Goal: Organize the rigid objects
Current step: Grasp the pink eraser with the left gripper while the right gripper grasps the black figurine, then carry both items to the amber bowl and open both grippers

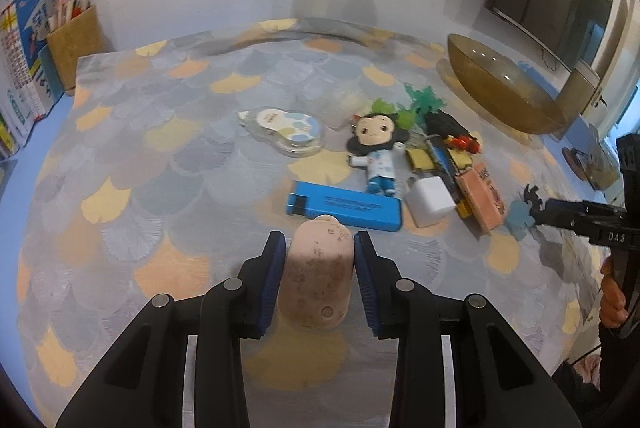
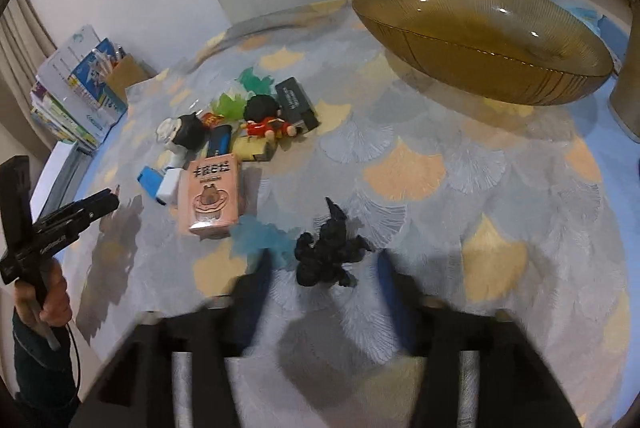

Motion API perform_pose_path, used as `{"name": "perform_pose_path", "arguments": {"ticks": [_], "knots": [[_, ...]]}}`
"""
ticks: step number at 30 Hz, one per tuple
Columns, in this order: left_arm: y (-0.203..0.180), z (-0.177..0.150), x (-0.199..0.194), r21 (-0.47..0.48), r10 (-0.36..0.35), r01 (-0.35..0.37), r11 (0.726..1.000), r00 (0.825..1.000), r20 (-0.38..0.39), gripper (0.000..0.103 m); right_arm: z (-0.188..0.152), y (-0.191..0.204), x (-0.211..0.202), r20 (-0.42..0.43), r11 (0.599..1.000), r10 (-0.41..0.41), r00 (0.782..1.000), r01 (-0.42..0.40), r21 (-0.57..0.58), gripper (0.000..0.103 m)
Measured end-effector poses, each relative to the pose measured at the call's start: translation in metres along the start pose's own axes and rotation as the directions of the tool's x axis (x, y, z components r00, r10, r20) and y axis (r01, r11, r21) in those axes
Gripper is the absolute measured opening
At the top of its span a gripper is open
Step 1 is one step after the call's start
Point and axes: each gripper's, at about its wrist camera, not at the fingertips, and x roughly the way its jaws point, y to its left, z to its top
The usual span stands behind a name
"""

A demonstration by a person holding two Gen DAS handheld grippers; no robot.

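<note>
Left gripper has its fingers narrowed onto a pink, rounded, scuffed case, held between the blue pads just above the desk, near the blue flat box. Contact on the right pad looks complete; the left pad appears touching, though I cannot be fully sure. Right gripper is motion-blurred; fingers stand wide, straddling a black spiky figurine that lies on the cloth, not yet pinched. A pale blue translucent piece lies just beside it. Remaining clutter sits in a loose heap: pink carton, white cube, doll in white coat, correction-tape dispenser. Amber glass bowl stands well apart at the far right and looks empty. Judgement: pickup step in hand on both sides, bowl the likely destination. Next move calls for shutting on the figurine's body, not its thin spines, then lifting clear of the blue piece.
</note>
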Motion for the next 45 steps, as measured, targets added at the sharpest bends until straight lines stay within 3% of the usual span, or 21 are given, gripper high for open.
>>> {"name": "perform_pose_path", "arguments": {"ticks": [5,7,8,12,14,17,21,25,28,32,35,36,37,38,41,45], "knots": [[-0.014,0.002,0.002,0.023,-0.011,0.011,1.0,1.0,-0.005,0.032,0.008,-0.002,0.006,0.015,1.0,-0.017,1.0,0.016,0.027,0.059],[-0.021,0.006,0.004,0.03,-0.012,0.013,0.999,1.0,-0.007,0.032,0.009,0.001,0.014,0.007,0.998,-0.058,0.998,0.058,0.012,0.051],[-0.025,0.007,0.005,0.033,-0.016,0.016,0.999,1.0,-0.008,0.032,0.008,0.003,0.012,0.02,0.999,-0.048,0.999,0.048,0.004,0.04],[-0.046,0.018,0.003,0.068,-0.03,0.029,0.997,1.0,0.004,0.032,0.004,0.003,0.007,0.028,0.999,-0.036,0.999,0.037,-0.021,0.04],[-0.058,0.026,0.001,0.086,-0.04,0.039,0.996,0.999,0.013,0.032,0.003,-0.008,0.001,0.041,1.0,0.0,0.999,-0.001,0.022,0.039],[-0.083,0.046,-0.004,0.117,-0.068,0.063,0.991,0.997,0.038,0.032,0.01,-0.022,-0.021,0.104,0.999,0.001,0.995,-0.007,0.053,0.039],[-0.125,0.09,-0.013,0.174,-0.133,0.115,0.978,0.986,0.1,0.032,0.037,-0.031,-0.07,0.239,0.999,-0.033,0.97,0.024,0.039,0.039],[-0.182,0.145,-0.012,0.234,-0.215,0.175,0.956,0.964,0.159,0.032,0.077,-0.054,-0.115,0.38,0.989,-0.136,0.915,0.104,0.106,0.04],[-0.221,0.17,0.013,0.265,-0.234,0.19,0.945,0.961,0.147,0.032,0.098,-0.072,-0.122,0.407,0.974,-0.207,0.89,0.149,0.171,0.04],[-0.245,0.18,0.068,0.23,-0.221,0.201,0.952,0.973,0.065,0.032,0.113,-0.094,-0.099,0.331,0.963,-0.232,0.915,0.167,0.213,0.039],[-0.25,0.179,0.087,0.208,-0.216,0.202,0.957,0.975,0.044,0.034,0.116,-0.109,-0.084,0.283,0.956,-0.238,0.929,0.172,0.239,0.04],[-0.252,0.178,0.087,0.211,-0.202,0.187,0.959,0.978,0.05,0.049,0.118,-0.111,-0.08,0.273,0.958,-0.228,0.934,0.165,0.234,0.043],[-0.251,0.178,0.086,0.213,-0.179,0.163,0.963,0.982,0.059,0.065,0.12,-0.113,-0.075,0.261,0.962,-0.218,0.94,0.161,0.223,0.048],[-0.248,0.176,0.081,0.211,-0.162,0.143,0.967,0.984,0.075,0.07,0.12,-0.117,-0.075,0.246,0.96,-0.225,0.943,0.171,0.223,0.057],[-0.23,0.171,0.053,0.18,-0.196,0.173,0.968,0.973,0.122,0.07,0.112,-0.12,-0.091,0.277,0.952,-0.257,0.926,0.193,0.237,0.058],[-0.185,0.151,0.002,0.111,-0.153,0.133,0.985,0.968,0.2,0.07,0.09,-0.109,-0.113,0.324,0.976,-0.166,0.931,0.107,0.19,0.061]]}}
